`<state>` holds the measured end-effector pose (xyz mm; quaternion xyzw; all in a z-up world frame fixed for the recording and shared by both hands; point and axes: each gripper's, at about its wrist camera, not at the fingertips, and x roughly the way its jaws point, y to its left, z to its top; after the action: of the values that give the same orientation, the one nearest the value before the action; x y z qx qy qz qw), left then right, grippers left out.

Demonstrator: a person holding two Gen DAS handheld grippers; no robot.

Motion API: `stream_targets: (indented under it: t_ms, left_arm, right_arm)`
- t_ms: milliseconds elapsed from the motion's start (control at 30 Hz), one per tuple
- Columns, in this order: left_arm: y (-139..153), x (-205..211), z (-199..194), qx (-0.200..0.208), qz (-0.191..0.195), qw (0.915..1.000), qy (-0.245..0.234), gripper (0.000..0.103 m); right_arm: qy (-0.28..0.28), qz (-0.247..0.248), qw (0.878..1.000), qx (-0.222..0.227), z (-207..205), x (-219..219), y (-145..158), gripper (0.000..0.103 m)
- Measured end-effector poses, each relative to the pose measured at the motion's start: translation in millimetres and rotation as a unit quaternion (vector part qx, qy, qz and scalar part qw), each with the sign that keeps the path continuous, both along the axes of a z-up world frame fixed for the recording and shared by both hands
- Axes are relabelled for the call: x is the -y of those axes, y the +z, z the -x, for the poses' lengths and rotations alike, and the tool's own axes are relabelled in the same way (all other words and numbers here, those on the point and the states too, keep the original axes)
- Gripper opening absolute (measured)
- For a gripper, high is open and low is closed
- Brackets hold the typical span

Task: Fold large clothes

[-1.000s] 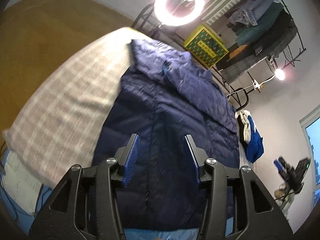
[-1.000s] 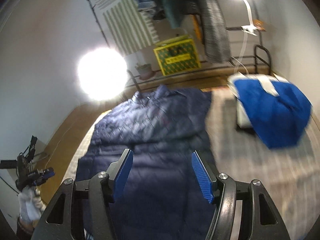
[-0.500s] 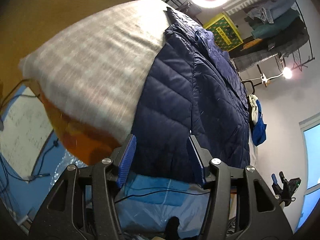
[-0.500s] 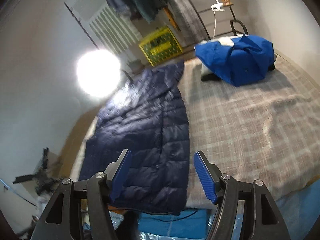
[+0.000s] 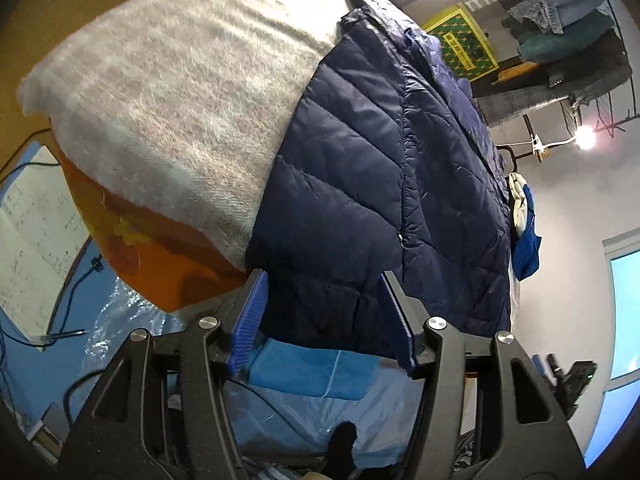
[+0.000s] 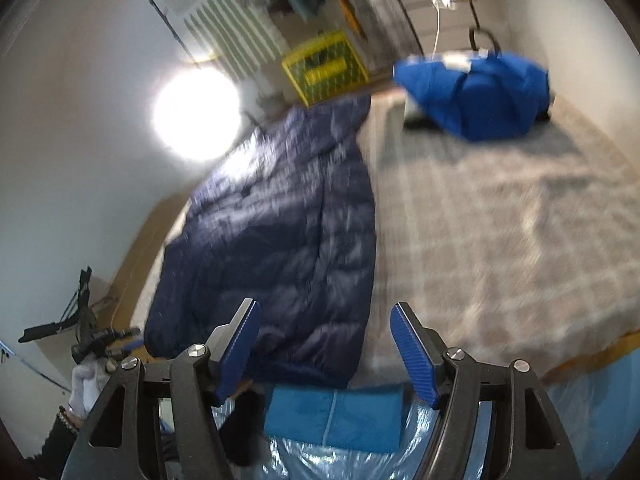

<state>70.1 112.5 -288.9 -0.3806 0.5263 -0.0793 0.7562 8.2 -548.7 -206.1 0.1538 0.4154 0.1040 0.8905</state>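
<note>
A long navy quilted puffer jacket (image 5: 380, 168) lies flat on a bed covered by a grey checked blanket (image 5: 180, 92), its hem hanging over the near edge. My left gripper (image 5: 326, 320) is open, its blue pads on either side of the hem's left part, just below the bed edge. In the right wrist view the jacket (image 6: 280, 240) lies left of centre on the blanket (image 6: 500, 240). My right gripper (image 6: 326, 350) is open and empty, just in front of the hem's right corner.
A bright blue garment (image 6: 476, 96) lies heaped at the far end of the bed. A yellow crate (image 6: 324, 68), a ring light (image 6: 196, 114) and a clothes rack (image 5: 568, 40) stand beyond. Blue plastic-covered bedding (image 6: 332, 420) lies below the bed edge.
Both grippers have drawn back and dropped from above the jacket to its hem at the near bed edge. Both stayed open.
</note>
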Motion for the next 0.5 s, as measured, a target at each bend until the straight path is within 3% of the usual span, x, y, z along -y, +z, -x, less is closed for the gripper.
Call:
stream_targets:
  t_ms: [100, 333, 433, 500]
  left_arm:
    - [-6.8, 2.9, -4.9, -0.008, 0.011, 0.9999, 0.001, 0.058]
    - [-15.6, 14.1, -6.0, -0.019, -0.009, 0.9995, -0.025, 0.058]
    - [-17.0, 4.7, -2.8, -0.016, -0.011, 0.9998, -0.002, 0.058]
    - [-19.0, -7.4, -0.2, -0.012, 0.008, 0.9995, 0.027, 0.059]
  right_arm:
    - [0.008, -0.007, 0.999, -0.036, -11.6, -8.7, -27.2, 0.071]
    - [0.000, -0.042, 0.993, -0.107, -28.5, -3.7, -72.6, 0.069]
    - [0.002, -0.061, 0.990, -0.126, -32.1, -1.7, -81.8, 0.065]
    - [0.003, -0.064, 0.989, -0.131, -33.3, -2.3, -84.6, 0.065]
